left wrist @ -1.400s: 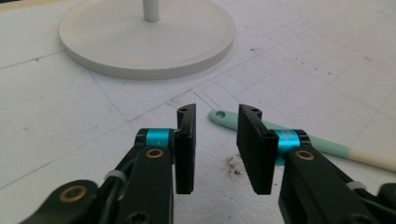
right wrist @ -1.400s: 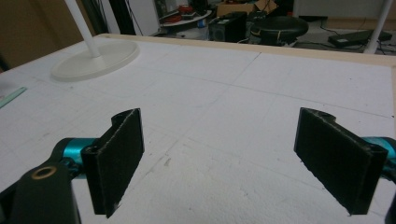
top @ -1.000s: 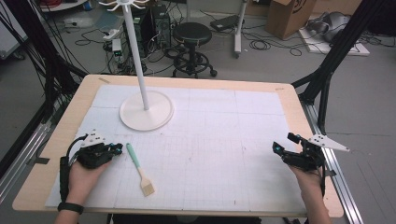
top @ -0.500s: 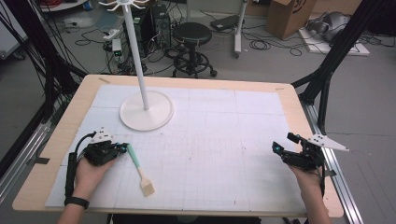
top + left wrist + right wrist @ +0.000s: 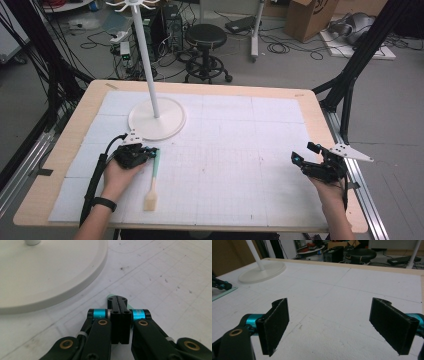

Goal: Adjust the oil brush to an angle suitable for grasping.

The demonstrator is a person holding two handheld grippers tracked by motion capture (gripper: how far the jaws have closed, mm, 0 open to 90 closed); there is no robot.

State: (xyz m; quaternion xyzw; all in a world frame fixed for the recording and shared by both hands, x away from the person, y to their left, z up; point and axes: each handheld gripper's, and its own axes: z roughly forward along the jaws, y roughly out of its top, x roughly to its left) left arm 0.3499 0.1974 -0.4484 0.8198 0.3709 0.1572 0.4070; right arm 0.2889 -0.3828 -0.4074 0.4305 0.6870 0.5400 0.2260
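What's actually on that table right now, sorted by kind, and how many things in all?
White stand with pole: 1
Brush with mint-green handle: 1
Hand-held grippers: 2, the left gripper shut at the brush handle's tip, the right gripper open
Total: 4

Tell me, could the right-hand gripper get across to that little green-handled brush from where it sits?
Probably yes. The right gripper is open, and bare mat lies between it and the brush. But the left gripper looks shut on the brush's green handle, so only the bristle end is free.
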